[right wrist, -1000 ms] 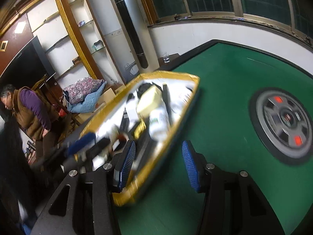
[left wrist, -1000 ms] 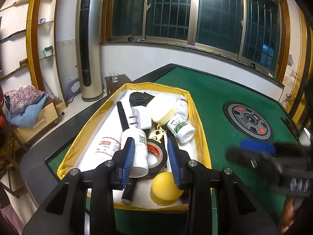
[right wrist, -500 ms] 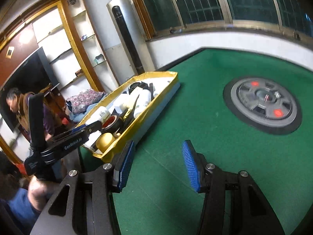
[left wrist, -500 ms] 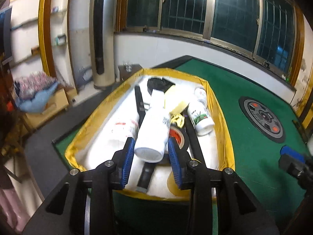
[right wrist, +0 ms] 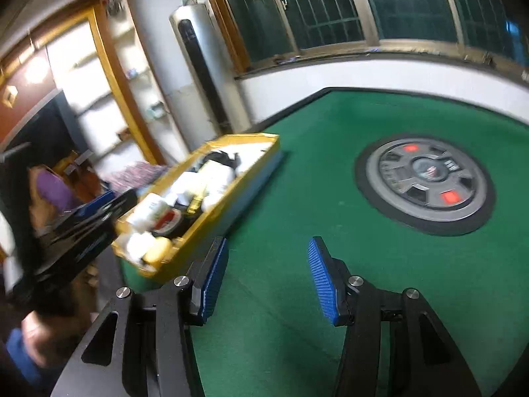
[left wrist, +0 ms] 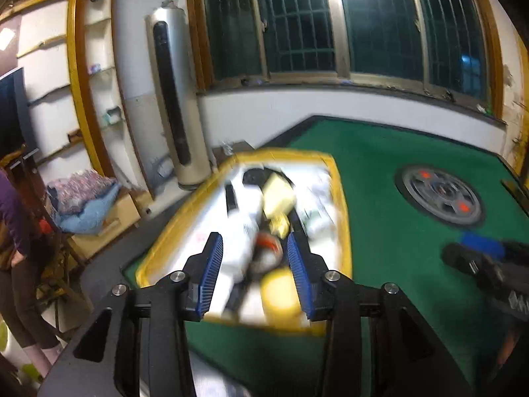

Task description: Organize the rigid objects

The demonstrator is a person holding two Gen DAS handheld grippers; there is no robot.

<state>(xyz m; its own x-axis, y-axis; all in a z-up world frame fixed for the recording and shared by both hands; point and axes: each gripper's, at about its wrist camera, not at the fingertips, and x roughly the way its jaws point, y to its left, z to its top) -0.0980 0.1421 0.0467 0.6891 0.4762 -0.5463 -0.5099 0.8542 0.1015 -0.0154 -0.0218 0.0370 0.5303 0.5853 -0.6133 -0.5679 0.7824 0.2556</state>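
Observation:
A yellow-rimmed tray (left wrist: 343,205) (right wrist: 215,213) sits at the left end of the green table and holds several rigid objects. Among them are a white bottle (left wrist: 244,241), a tape roll (left wrist: 268,248) (right wrist: 169,223) and a yellow ball (left wrist: 277,289) (right wrist: 159,249), all blurred. My left gripper (left wrist: 255,276) (right wrist: 91,228) hovers over the tray's near end with its jaws opening. The white bottle shows in the gap, but neither pad presses on it. My right gripper (right wrist: 267,278) (left wrist: 479,261) is open over bare felt right of the tray, with nothing between its fingers.
A round grey disc with red marks (left wrist: 441,198) (right wrist: 425,182) is set in the middle of the green felt (right wrist: 297,172). A person (left wrist: 13,231) stands past the table's left edge. A tall standing air conditioner (left wrist: 175,99) and shelves line the wall.
The white bottle that sat between my left pads half a second ago now lies lower in the tray, and those jaws have widened. My right gripper has drawn away from the tray onto the felt.

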